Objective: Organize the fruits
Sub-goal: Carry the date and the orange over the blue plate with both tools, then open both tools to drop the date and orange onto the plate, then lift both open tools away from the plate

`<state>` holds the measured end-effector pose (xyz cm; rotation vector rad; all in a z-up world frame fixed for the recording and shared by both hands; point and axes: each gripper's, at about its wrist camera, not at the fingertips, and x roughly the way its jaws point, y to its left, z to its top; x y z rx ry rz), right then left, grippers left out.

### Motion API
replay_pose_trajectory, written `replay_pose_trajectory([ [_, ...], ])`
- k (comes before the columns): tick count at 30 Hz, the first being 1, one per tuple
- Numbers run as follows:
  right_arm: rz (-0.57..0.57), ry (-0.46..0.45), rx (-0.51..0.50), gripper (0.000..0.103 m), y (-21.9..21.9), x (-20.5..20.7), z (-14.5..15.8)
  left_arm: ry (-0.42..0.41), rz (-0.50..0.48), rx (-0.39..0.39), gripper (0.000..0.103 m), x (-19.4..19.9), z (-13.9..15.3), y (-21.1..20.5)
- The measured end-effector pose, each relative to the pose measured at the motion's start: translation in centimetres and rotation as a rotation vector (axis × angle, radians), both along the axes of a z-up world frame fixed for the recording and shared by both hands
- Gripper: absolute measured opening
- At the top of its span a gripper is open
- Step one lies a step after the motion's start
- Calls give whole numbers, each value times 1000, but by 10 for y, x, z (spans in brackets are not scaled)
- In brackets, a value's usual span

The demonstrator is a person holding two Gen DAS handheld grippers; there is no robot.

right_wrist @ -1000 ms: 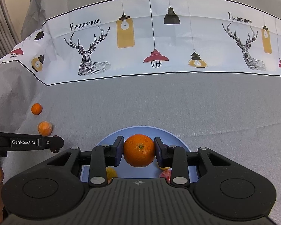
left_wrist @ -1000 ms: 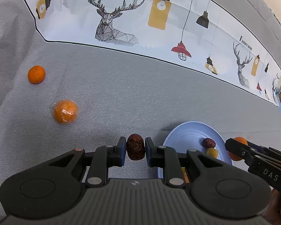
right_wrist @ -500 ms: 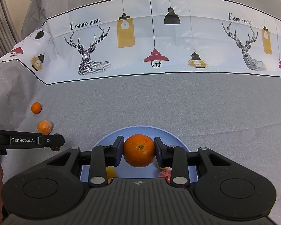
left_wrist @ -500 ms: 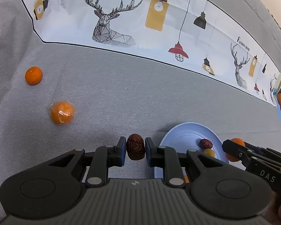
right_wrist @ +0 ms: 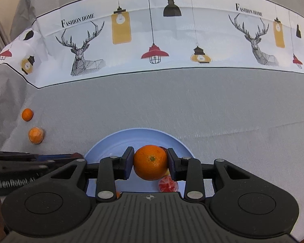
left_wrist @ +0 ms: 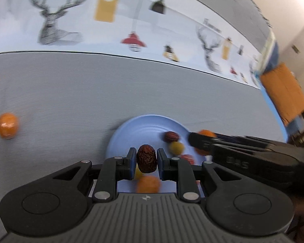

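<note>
My left gripper [left_wrist: 147, 160] is shut on a wrinkled dark red date [left_wrist: 147, 160] and hangs over the near left part of the blue plate [left_wrist: 131, 129]. On that plate lie another date [left_wrist: 171, 136], a yellow fruit [left_wrist: 176, 147] and an orange fruit [left_wrist: 148, 184]. My right gripper [right_wrist: 150, 162] is shut on an orange [right_wrist: 150, 162] above the blue plate [right_wrist: 115, 143]; a red wrapped fruit [right_wrist: 167, 184] lies below it. The left gripper's side [right_wrist: 36, 160] enters the right wrist view at the left.
Two loose fruits lie on the grey cloth left of the plate: a small orange [right_wrist: 27, 114] and a wrapped orange fruit [right_wrist: 36, 135], the latter also in the left view as a wrapped orange fruit [left_wrist: 7, 125]. A printed white band [right_wrist: 152, 40] runs across the cloth further back.
My left gripper has swung right with the date, from beside the plate to over it; its view is blurred. The right gripper and its orange have stayed in place.
</note>
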<state>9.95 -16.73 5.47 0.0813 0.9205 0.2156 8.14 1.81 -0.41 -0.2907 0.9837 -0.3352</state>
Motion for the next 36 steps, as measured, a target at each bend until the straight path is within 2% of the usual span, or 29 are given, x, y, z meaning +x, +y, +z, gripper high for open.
replay_pose_trajectory([
  [5, -10, 25, 11, 38, -2, 1, -4, -6, -44, 25, 25, 1, -7, -21],
  [9, -27, 43, 49, 39, -9, 1, -9, 6, -25, 23, 28, 5, -9, -17],
  [20, -29, 35, 37, 43, -8, 1, -9, 11, -24, 70, 28, 5, -9, -15],
  [36, -36, 27, 23, 44, -7, 0, -10, 1, 1, 66, 29, 3, -6, -10],
])
